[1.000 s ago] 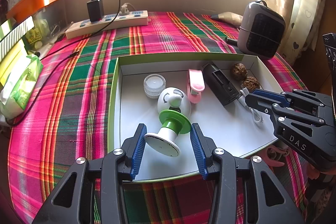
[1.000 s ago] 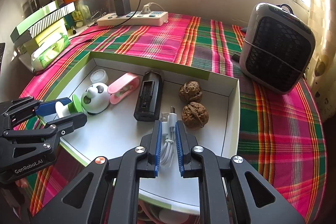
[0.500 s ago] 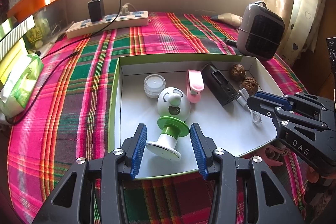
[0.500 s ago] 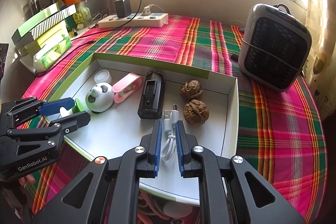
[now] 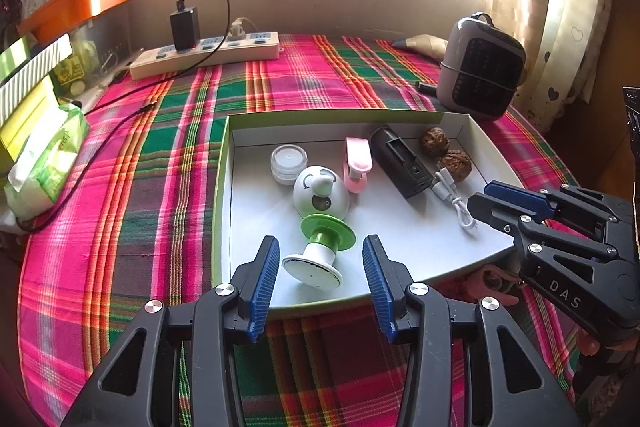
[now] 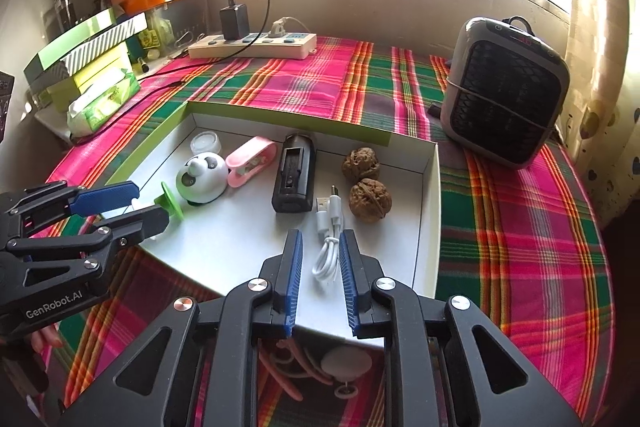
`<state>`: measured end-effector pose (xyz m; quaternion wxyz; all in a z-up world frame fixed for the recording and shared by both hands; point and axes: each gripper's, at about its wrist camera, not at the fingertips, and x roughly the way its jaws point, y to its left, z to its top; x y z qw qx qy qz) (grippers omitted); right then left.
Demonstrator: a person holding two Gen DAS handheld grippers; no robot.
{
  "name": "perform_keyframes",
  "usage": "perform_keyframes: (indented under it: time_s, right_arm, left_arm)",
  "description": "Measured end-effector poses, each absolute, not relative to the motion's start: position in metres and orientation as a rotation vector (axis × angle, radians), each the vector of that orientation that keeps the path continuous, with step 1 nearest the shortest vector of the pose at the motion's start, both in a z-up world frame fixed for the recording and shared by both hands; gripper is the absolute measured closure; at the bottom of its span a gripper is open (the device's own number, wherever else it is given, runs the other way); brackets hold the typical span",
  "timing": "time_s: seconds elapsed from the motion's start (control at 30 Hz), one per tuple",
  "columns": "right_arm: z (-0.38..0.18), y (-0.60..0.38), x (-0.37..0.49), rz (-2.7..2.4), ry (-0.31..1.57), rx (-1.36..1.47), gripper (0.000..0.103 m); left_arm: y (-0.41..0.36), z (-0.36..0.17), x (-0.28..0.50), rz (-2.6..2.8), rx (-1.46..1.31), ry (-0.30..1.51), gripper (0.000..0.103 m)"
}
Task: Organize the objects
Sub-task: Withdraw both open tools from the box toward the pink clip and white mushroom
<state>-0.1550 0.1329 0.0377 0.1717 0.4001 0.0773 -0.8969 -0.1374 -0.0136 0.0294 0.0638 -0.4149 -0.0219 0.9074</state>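
Note:
A white box with a green rim holds a small jar, a white panda timer, a pink clip, a black device, two walnuts, a white USB cable and a green-and-white suction holder. My left gripper is open around the holder's white base. My right gripper is open, its jaws either side of the cable, apart from it.
A grey heater stands at the back right. A power strip with a charger lies at the back. A tissue pack and stacked boxes are at the left. Pink and white items lie below the box's front edge.
My right gripper has opened and let go of the white cable, which now lies in the box. Both grippers have drawn back slightly. The left stays open.

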Motion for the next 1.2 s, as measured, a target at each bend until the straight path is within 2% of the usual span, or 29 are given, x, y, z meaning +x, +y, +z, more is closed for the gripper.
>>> perform_keyframes:
  time_s: [0.17, 1.2]
  right_arm:
    - [0.042, 0.138, -0.147, -2.564, 0.203, 1.118, 0.073]
    - [0.042, 0.182, -0.086, -2.586, 0.104, 1.079, 0.073]
  left_arm:
    - [-0.012, 0.034, -0.129, 2.746, -1.232, -0.066, 0.061]
    - [-0.002, 0.042, -0.094, 2.751, -1.164, -0.096, 0.061]
